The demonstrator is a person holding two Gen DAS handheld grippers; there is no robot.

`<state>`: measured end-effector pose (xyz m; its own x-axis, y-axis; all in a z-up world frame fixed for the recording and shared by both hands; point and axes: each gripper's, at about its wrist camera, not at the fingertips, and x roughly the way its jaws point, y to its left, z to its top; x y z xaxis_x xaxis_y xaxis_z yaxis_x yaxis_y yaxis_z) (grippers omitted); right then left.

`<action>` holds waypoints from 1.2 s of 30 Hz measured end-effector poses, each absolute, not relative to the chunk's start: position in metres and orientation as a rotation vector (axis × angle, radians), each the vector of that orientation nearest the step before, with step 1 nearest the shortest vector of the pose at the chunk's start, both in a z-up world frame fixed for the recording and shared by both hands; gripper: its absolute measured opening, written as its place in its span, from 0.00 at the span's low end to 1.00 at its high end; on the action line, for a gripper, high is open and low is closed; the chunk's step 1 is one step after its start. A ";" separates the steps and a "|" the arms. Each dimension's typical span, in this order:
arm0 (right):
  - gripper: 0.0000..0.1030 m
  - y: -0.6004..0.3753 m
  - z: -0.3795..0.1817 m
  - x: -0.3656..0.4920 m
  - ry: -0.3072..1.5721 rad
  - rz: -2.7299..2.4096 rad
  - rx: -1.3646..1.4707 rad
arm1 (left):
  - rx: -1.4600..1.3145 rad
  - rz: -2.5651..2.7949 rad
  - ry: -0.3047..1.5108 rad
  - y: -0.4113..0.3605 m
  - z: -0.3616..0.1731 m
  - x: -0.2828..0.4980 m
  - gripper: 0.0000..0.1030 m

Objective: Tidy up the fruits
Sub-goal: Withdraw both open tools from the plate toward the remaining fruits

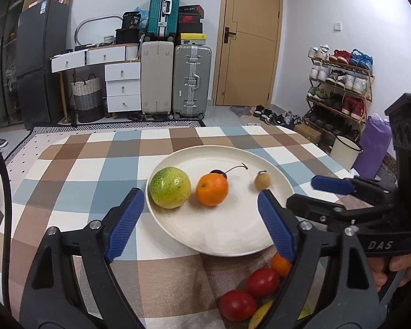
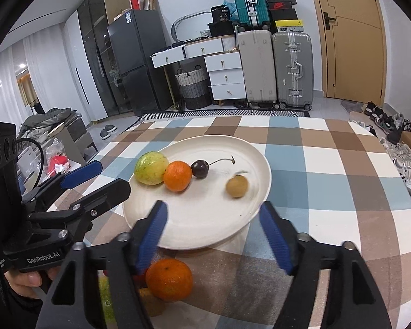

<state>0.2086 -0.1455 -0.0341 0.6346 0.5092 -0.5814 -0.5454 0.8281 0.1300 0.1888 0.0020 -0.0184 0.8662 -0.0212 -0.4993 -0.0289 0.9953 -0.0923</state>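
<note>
Closest to me, under my right tongs [image 2: 213, 235], sits a round orange mandarin [image 2: 169, 279] with smaller fruits half hidden beside it; under my left tongs [image 1: 201, 219] I see the same heap as two glossy red round fruits [image 1: 249, 293], a second orange piece and a sliver of something yellow, all loose on the checked brown, blue and white tablecloth of the table [image 1: 96, 164]; both tongs are spread wide and pinching nothing. Just ahead of both tongs lies the round cream-white plate [image 1: 224, 235], already carrying a speckled green-yellow round fruit [image 1: 170, 187], a small orange citrus [image 1: 212, 189], a dark stemmed cherry [image 2: 200, 168] and a small tan round fruit [image 1: 262, 181]. By my reckoning four are placed; the heap nearest me is what remains to be moved.
</note>
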 end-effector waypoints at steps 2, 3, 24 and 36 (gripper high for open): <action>0.85 -0.146 -0.034 0.208 0.647 0.596 -0.068 | -0.092 0.025 0.523 0.004 -0.018 0.186 0.83; 0.87 -0.147 -0.033 0.207 0.647 0.592 -0.073 | -0.091 0.032 0.521 0.006 -0.017 0.184 0.86; 0.99 -0.153 -0.036 0.188 0.661 0.608 -0.080 | -0.143 0.070 0.496 0.033 -0.003 0.139 0.99; 1.00 -0.163 -0.032 0.158 0.632 0.614 -0.062 | -0.101 0.062 0.496 0.018 0.001 0.095 0.99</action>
<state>0.1580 -0.1625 -0.0318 0.6363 0.5188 -0.5709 -0.5556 0.8216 0.1274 0.0948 0.0185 0.0015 0.8780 0.0352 -0.4774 -0.0841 0.9931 -0.0815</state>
